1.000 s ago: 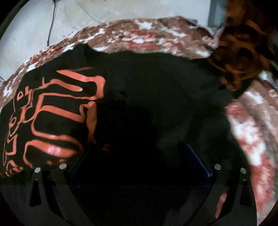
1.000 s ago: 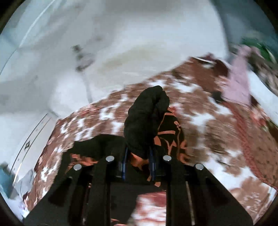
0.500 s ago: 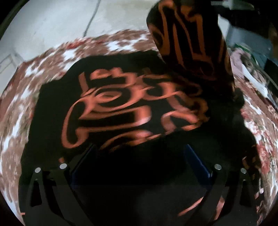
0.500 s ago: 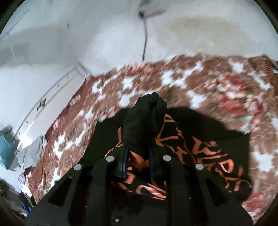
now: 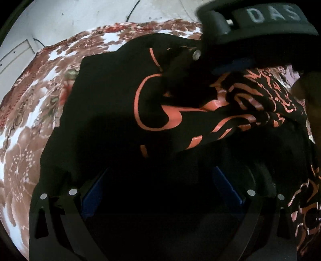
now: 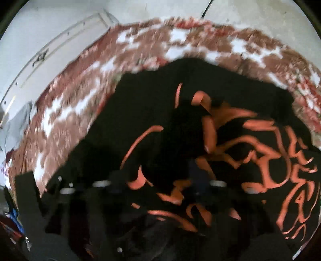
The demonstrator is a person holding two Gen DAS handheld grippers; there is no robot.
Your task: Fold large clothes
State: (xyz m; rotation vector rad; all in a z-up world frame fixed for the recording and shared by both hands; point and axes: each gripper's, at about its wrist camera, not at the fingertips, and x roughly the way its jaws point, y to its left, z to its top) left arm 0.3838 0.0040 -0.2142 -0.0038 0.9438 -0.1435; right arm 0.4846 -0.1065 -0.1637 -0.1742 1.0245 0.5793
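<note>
A black garment with orange lettering point(image 5: 112, 104) lies spread on a floral blanket point(image 5: 30, 124). My left gripper point(image 5: 160, 192) is open, its blue pads wide apart low over the black cloth. My right gripper point(image 5: 236, 66) shows at the top right of the left wrist view, shut on a bunched fold of the garment and carrying it over the spread part. In the blurred right wrist view the garment point(image 6: 260, 144) fills the frame and the right gripper point(image 6: 160, 184) still pinches a dark bunch of it between its fingers.
The red-brown and white floral blanket point(image 6: 80, 100) covers the surface. A pale wall or floor with a cable point(image 5: 132, 10) lies beyond it. Grey cloth point(image 6: 16, 124) lies at the far left.
My right gripper has swung its held fold down and across over the spread garment, close to the left gripper. The left gripper has stayed open over the cloth.
</note>
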